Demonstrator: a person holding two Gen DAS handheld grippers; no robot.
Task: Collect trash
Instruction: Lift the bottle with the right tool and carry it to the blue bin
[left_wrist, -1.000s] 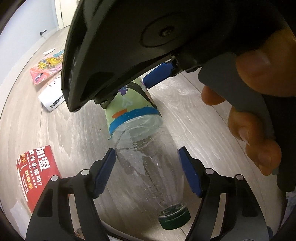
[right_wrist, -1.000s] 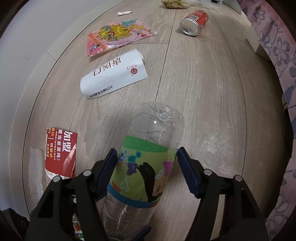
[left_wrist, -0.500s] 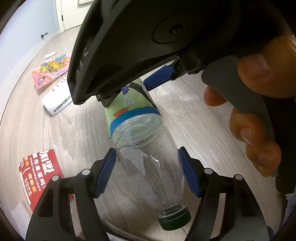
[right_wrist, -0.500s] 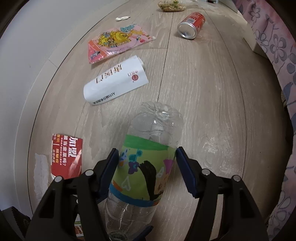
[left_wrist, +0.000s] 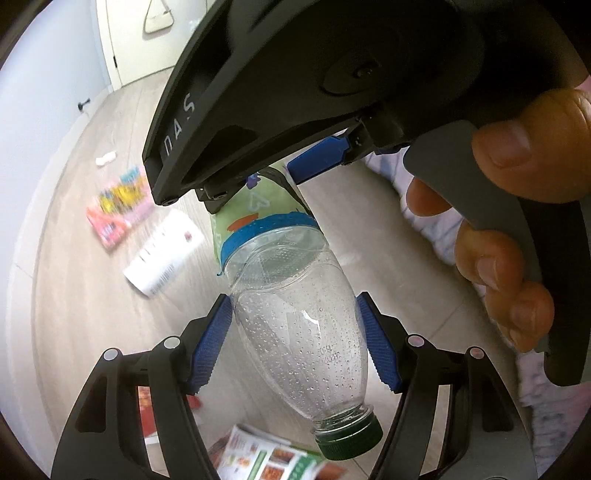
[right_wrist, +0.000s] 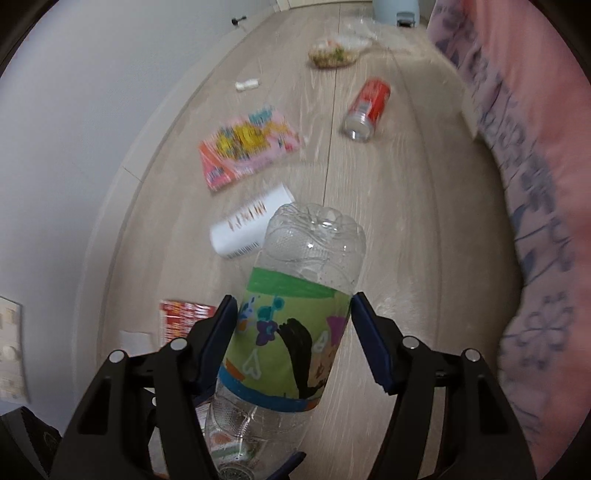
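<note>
A clear plastic bottle (left_wrist: 280, 266) with a green cartoon label and a dark green cap (left_wrist: 349, 441) hangs above the wooden floor, held between both grippers. My left gripper (left_wrist: 295, 343) is shut on its clear, droplet-covered neck end. In the right wrist view my right gripper (right_wrist: 293, 339) is shut on the labelled middle, and the bottle's ribbed base (right_wrist: 314, 243) points away. The right gripper's black body, its blue pads (left_wrist: 317, 158) and the hand (left_wrist: 517, 147) holding it fill the top of the left wrist view.
On the floor lie a red can (right_wrist: 365, 109), a pink wrapper (right_wrist: 247, 147), a white printed box (right_wrist: 243, 229), a red leaflet (right_wrist: 184, 317), a food bag (right_wrist: 334, 55) and a colourful flyer (left_wrist: 273, 458). Floral bedding (right_wrist: 524, 184) borders the right, a wall the left.
Both grippers have risen together with the bottle held between them. The floor litter now looks smaller and farther below, and the door and far wall have come into view.
</note>
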